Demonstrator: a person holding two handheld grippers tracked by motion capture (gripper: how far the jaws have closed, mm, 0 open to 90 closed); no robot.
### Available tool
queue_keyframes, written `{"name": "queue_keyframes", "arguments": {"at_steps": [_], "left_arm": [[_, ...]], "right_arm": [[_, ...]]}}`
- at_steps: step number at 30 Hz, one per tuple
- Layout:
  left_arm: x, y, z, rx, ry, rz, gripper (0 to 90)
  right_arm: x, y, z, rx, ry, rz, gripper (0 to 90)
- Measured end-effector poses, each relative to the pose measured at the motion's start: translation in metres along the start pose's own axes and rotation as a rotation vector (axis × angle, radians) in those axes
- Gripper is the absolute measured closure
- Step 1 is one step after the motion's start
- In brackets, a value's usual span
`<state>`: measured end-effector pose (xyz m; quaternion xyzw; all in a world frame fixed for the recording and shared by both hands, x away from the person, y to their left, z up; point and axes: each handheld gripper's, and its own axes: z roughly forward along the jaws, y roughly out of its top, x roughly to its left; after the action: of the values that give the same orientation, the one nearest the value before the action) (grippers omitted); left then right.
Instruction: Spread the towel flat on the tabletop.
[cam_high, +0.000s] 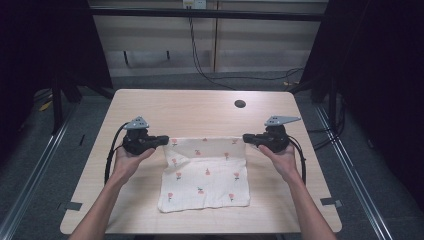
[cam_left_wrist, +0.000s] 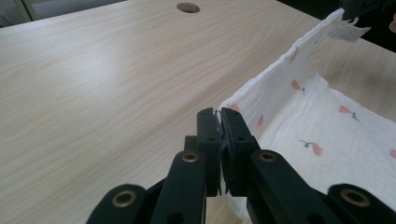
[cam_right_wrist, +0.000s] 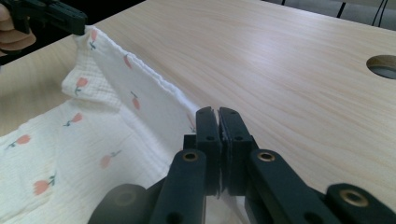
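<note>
A white cloth (cam_high: 206, 172) printed with small red flowers lies on the wooden table (cam_high: 200, 107), its far edge lifted and stretched between both grippers. My left gripper (cam_high: 166, 140) is shut on the far left corner of the cloth (cam_left_wrist: 299, 116); the jaws (cam_left_wrist: 219, 116) pinch the hem. My right gripper (cam_high: 245, 138) is shut on the far right corner, its jaws (cam_right_wrist: 218, 114) closed on the edge of the cloth (cam_right_wrist: 93, 135). The near part of the cloth rests flat. The left side is folded inward a little. The other gripper (cam_right_wrist: 51, 16) holds the far corner in the right gripper view.
A round cable hole (cam_high: 240, 104) sits in the table beyond the cloth, toward the right. Bare tabletop stretches beyond and on both sides of the cloth. Cables (cam_high: 200, 65) run along the floor behind the table.
</note>
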<state>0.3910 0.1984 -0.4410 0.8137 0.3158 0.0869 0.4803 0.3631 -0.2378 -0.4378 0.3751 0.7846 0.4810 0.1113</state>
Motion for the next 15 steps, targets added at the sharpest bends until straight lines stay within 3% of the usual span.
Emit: {"name": "queue_keyframes", "arguments": {"at_steps": [7,9,11,14,15], "left_arm": [[0.008,0.004,0.016,0.031,0.009,0.003,86.4],[0.009,0.007,0.019,0.037,0.022,-0.006,83.2],[0.012,0.01,0.022,0.035,0.016,-0.046,74.4],[0.011,0.01,0.021,0.037,0.033,-0.054,68.2],[0.011,0.009,0.021,0.038,0.034,-0.06,67.6]], "right_arm": [[-0.017,0.0,0.015,0.0,-0.011,0.056,85.4],[-0.02,0.0,0.018,0.013,-0.018,0.062,84.3],[-0.023,0.001,0.022,0.034,-0.034,0.063,80.5],[-0.025,0.001,0.024,0.03,-0.038,0.072,77.0],[-0.026,0.001,0.024,0.035,-0.059,0.078,73.5]]}}
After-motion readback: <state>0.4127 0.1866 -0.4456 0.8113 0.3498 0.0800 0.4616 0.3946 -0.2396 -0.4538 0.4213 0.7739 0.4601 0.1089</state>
